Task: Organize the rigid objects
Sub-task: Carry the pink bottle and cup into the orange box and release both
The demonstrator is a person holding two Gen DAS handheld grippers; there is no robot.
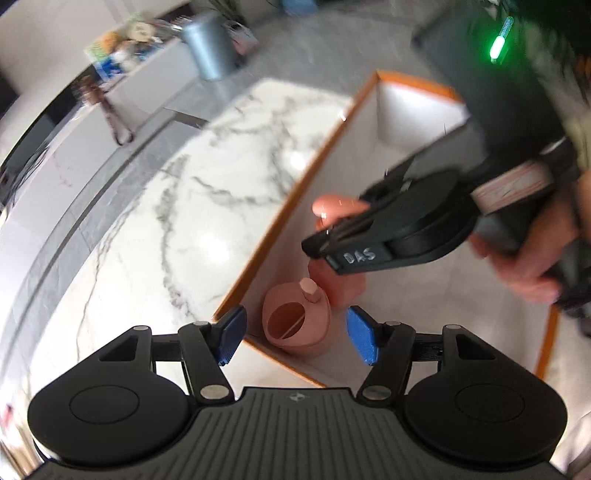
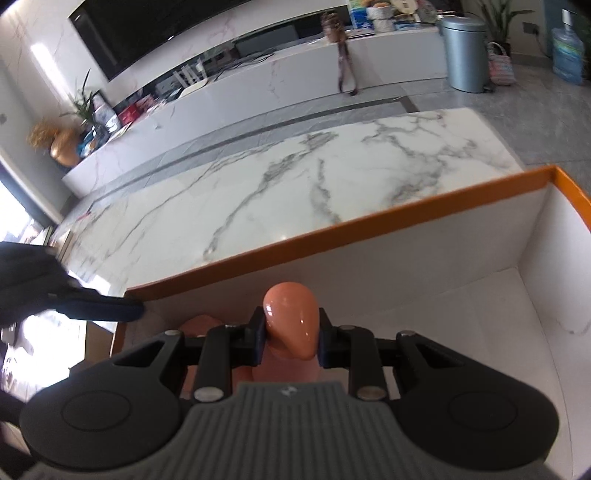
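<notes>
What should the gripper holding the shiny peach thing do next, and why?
Probably lower it a little, then let go. The right gripper is shut on the peach piece over the white inside of the orange-edged box, beside the pink container. The left gripper is open and empty.

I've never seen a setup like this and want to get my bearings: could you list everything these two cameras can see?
Open cardboard box: one, orange rim, white inside, on the table.
White marble table with grey veins: one, beneath the box.
Pink plastic watering can: one, inside the box at its near corner.
Glossy pink bottle-like object: one, clamped in the right gripper over the box.
Grey metal bin: one, on the floor beyond the table.
Blue water jug: one, far right on the floor.
Black screen: one, on the far wall.
Left gripper: black, blue pads, open above the watering can.
Right gripper: black, shut on the bottle-like object.
Person's hand: one, holding the right gripper's handle.
</notes>
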